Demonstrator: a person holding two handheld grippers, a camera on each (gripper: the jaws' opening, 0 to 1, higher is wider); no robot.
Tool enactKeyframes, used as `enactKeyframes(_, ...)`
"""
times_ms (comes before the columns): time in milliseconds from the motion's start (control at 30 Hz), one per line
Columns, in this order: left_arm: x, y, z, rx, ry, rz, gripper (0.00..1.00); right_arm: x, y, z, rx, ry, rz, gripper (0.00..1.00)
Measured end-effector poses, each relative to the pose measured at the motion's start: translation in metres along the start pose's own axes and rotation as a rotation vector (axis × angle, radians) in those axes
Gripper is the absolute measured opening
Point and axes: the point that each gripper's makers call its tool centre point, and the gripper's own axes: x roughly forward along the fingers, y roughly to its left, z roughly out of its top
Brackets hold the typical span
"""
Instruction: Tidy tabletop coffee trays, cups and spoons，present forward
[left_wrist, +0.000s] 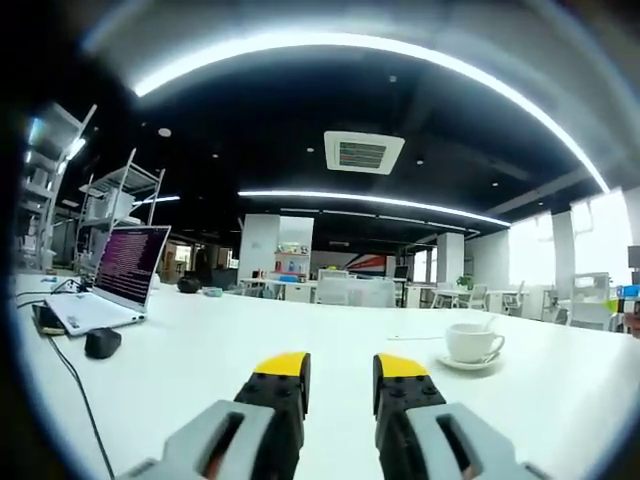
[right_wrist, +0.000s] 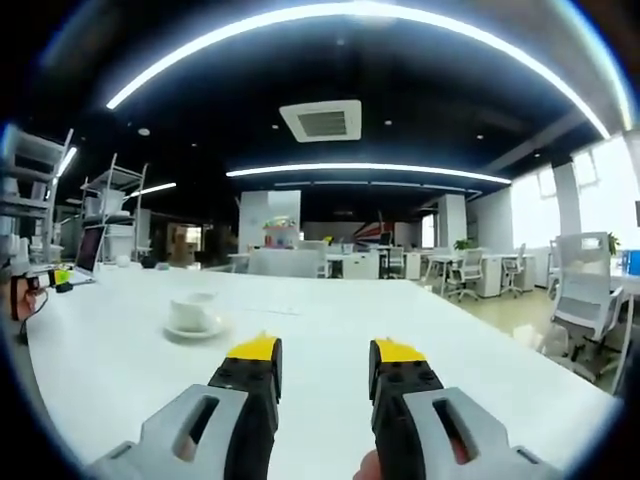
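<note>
A white coffee cup (left_wrist: 472, 341) stands on a white saucer (left_wrist: 468, 363) on the white table, with a spoon handle (left_wrist: 487, 324) sticking out of it, ahead and to the right of my left gripper (left_wrist: 340, 366). That gripper is open with nothing between its yellow-tipped jaws. In the right gripper view the same cup (right_wrist: 192, 310) on its saucer (right_wrist: 193, 329) sits ahead and to the left of my right gripper (right_wrist: 325, 349), which is open and holds nothing.
An open laptop (left_wrist: 115, 278) with a black mouse (left_wrist: 102, 343) and a cable lies at the table's left end. A bare stretch of white tabletop (left_wrist: 300, 330) runs between it and the cup. Office desks and chairs (right_wrist: 580, 300) stand beyond the table's right edge.
</note>
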Motion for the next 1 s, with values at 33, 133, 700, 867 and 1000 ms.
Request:
enactKeyframes(33,-0.0002,0.0004,0.0001,0.0,-0.001,0.001,0.27,-0.0004,-0.0001,-0.0003,0.001,0.001,-0.001,0.35)
enactKeyframes(133,-0.0009,0.0002,0.0006,-0.004,-0.003,0.001,0.27,-0.0016,0.0002,-0.0009,-0.001,0.002,0.001,0.35)
enactKeyframes(700,-0.0023,-0.003,0.0011,-0.008,-0.007,0.002,0.27,-0.0074,-0.001,-0.0027,0.003,0.005,-0.002,0.35)
enactKeyframes(867,-0.0021,-0.0047,0.0,-0.006,-0.004,-0.001,0.27,-0.0087,-0.0023,-0.0031,0.004,0.005,-0.004,0.35)
enactKeyframes(1000,-0.0018,-0.0055,0.0004,-0.005,-0.003,-0.002,0.27,-0.0102,-0.0043,-0.0036,0.008,0.003,-0.007,0.35)
